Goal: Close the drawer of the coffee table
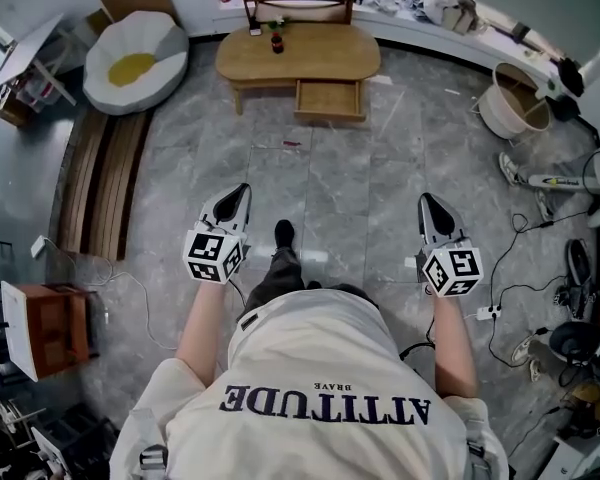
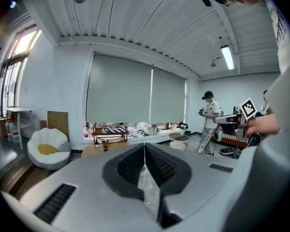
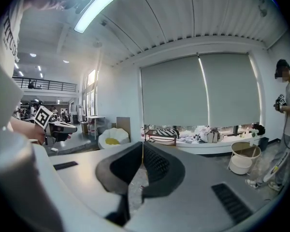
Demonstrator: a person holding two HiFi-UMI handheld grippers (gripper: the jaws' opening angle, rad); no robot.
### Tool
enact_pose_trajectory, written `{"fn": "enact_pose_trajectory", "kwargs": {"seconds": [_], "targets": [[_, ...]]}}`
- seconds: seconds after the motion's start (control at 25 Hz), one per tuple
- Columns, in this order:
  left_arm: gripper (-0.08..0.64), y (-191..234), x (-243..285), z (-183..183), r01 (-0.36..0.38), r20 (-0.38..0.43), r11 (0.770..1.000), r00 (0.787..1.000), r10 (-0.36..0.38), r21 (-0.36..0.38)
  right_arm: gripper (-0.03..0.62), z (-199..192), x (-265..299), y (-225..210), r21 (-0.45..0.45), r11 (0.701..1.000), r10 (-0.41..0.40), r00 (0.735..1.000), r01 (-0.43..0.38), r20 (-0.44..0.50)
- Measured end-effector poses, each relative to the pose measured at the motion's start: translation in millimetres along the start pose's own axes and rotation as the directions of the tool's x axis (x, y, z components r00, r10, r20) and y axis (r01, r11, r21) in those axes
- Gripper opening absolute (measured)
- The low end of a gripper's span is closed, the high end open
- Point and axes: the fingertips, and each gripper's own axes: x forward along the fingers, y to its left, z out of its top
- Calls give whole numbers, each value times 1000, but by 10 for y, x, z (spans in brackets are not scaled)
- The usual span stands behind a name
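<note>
Wood, pale and plain, makes up the drawer [image 1: 329,99]. It stands pulled out from the front of the low oval desk [image 1: 310,66], across the grey stone floor [image 1: 330,178] and well apart from us. We can make out nothing inside it from this far off.

We judge it to be a stiff, light box that slides straight rather than something to be gripped. A flat push on the middle of its front panel should send it home. Pushing near one end might skew it and jam it. The desk looks light and the floor looks smooth, so a hard shove could shift the whole piece and rock the small dark bottle [image 1: 276,41] standing on top. A slow, even push seems wiser.

Our left gripper [image 1: 242,190] and right gripper [image 1: 427,200] are held out ahead of us at either side. Each has its jaws pressed together with nothing between them, which suits pushing with the tips.

As for writing, the back of our pale shirt [image 1: 320,368] reads "ATTITUDE" in large dark letters, with a smaller "BRAVE" beside it, both upside down from the head view. The cubes on the grippers carry black-and-white square patterns, not words. We can read no brand or label on the drawer, desk or bottle.
</note>
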Motion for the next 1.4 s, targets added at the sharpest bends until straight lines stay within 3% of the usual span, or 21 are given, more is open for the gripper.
{"fn": "enact_pose_trajectory", "kwargs": {"seconds": [0.64,1.16,1.4], "targets": [[21,721,831,-3,67,-44,998,997,-67,3,21,-17,904,-106,26,999,-42,998,43,-42],[21,1585,1802,372,159,-45,987,986,-158,19,21,324,1920,-144,21,993,-117,992,119,-48],[21,1940,2200,529,210,-49,976,977,-207,60,21,476,2337,-142,3,989,-148,987,148,-54]]}}
